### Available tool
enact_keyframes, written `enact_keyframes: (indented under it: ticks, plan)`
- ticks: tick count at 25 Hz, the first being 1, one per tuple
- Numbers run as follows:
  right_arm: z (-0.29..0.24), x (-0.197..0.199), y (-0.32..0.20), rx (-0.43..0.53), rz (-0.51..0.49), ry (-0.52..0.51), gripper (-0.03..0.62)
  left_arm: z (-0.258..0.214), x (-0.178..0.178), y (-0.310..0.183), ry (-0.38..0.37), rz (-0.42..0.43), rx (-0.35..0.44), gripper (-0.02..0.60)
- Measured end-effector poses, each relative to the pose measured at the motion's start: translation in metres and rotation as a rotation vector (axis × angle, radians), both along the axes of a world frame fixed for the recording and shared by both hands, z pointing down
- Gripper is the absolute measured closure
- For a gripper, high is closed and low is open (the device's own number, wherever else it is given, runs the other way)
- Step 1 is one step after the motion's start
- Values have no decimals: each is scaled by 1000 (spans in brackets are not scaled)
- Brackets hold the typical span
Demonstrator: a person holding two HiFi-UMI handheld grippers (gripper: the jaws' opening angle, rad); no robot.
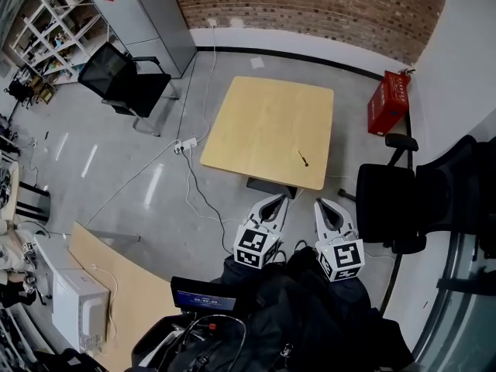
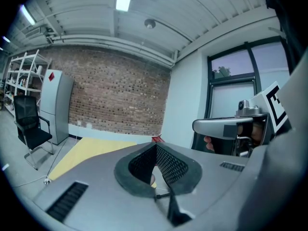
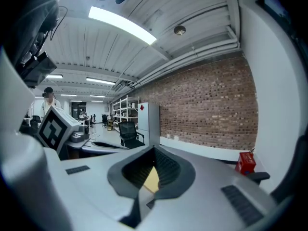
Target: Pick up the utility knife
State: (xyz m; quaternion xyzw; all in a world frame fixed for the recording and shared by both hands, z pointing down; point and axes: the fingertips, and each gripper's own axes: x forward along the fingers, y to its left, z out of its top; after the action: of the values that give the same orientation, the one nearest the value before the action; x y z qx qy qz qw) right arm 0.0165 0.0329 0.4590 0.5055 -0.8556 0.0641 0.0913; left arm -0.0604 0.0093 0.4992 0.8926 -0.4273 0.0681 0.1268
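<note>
The utility knife (image 1: pixel 303 159), small and dark, lies near the front right edge of the square wooden table (image 1: pixel 263 122). Both grippers hover short of the table's near edge, over the floor. My left gripper (image 1: pixel 277 200) is shut with nothing between its jaws, and the tips meet in the left gripper view (image 2: pixel 155 147). My right gripper (image 1: pixel 323 203) is likewise shut and empty (image 3: pixel 154 148). The knife lies ahead of them, between their two lines. Neither gripper view shows the knife; the left one shows only the table top (image 2: pixel 91 150).
A black office chair (image 1: pixel 391 204) stands right of the grippers, another (image 1: pixel 124 80) at the far left. A red box (image 1: pixel 389 101) sits by the right wall. Cables and a power strip (image 1: pixel 186 144) lie on the floor left of the table. A second desk (image 1: pixel 116 281) is at lower left.
</note>
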Motion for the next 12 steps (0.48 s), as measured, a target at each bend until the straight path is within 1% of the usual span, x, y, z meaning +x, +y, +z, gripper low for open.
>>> enact_keyframes:
  ticks: [5, 12]
  plan:
    - [12, 13, -15, -25, -10, 3, 589, 8, 11, -17, 6, -20, -13, 581]
    - [13, 18, -66, -20, -54, -18, 589, 8, 14, -60, -24, -65, -12, 581]
